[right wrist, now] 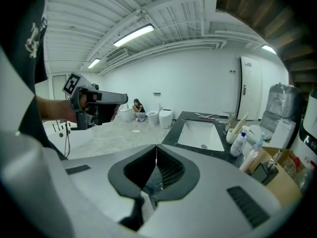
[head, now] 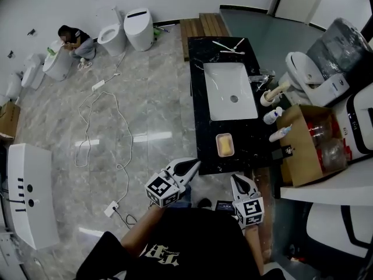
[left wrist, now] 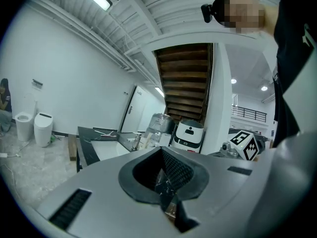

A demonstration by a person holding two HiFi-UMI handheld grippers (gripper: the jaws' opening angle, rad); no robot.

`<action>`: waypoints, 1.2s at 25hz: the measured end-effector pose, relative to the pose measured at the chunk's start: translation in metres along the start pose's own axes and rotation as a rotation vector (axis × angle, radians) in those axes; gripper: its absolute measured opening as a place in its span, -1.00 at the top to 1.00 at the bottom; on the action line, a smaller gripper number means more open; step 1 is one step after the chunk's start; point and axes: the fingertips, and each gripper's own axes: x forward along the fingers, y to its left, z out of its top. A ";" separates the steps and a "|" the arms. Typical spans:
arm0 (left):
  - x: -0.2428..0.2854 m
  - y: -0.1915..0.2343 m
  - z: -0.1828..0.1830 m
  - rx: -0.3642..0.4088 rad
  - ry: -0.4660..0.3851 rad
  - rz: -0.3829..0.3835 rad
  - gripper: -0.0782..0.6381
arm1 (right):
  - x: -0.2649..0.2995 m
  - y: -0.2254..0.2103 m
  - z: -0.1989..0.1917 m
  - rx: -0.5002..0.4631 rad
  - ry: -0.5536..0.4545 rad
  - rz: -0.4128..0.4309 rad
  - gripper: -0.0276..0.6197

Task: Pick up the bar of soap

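1. Standing at the near end of a black counter [head: 201,127], a person in a black shirt holds out two grippers: the left gripper [head: 194,164] and the right gripper [head: 237,179].
2. The left gripper's jaws are pressed together with nothing between them. It hangs over the floor [head: 151,98], just off the counter's near left corner.
3. The right gripper's jaws are likewise clenched and empty, and its tip sits at the counter's near edge.
4. Just beyond both tips, the bar of soap [head: 224,145] – yellow – lies in a white soap dish [head: 224,156] on the counter, untouched by either gripper.
5. Further along the counter is a white rectangular sink basin [head: 221,98]. Two bottles [head: 272,116] lie at its right, beside an open cardboard box [head: 300,156].
6. Far off across the marble floor, a white cable [head: 87,121] trails toward two toilets [head: 139,28] by the wall – another person [head: 74,39] sits there.
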 end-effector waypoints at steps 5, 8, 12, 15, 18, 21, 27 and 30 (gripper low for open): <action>0.005 0.030 0.011 0.003 0.000 -0.023 0.76 | 0.020 -0.006 0.000 0.043 0.021 -0.033 0.88; 0.007 0.049 0.015 0.001 0.001 -0.040 0.76 | 0.036 -0.006 0.004 0.050 0.030 -0.048 0.88; 0.011 0.070 0.017 -0.018 0.011 -0.073 0.76 | 0.059 -0.003 0.013 0.048 0.045 -0.061 0.88; 0.013 0.081 0.020 -0.020 0.016 -0.105 0.76 | 0.070 -0.001 0.018 0.050 0.064 -0.077 0.88; 0.014 0.089 0.020 -0.041 0.029 -0.140 0.76 | 0.076 0.000 0.019 0.069 0.084 -0.110 0.88; 0.015 0.095 0.018 -0.061 0.042 -0.176 0.76 | 0.079 -0.001 0.016 0.090 0.101 -0.152 0.88; 0.024 0.103 0.002 -0.053 0.070 -0.186 0.76 | 0.072 -0.019 0.004 0.142 0.103 -0.256 0.88; 0.029 0.107 -0.006 -0.054 0.083 -0.179 0.76 | 0.074 -0.032 -0.004 0.171 0.093 -0.292 0.88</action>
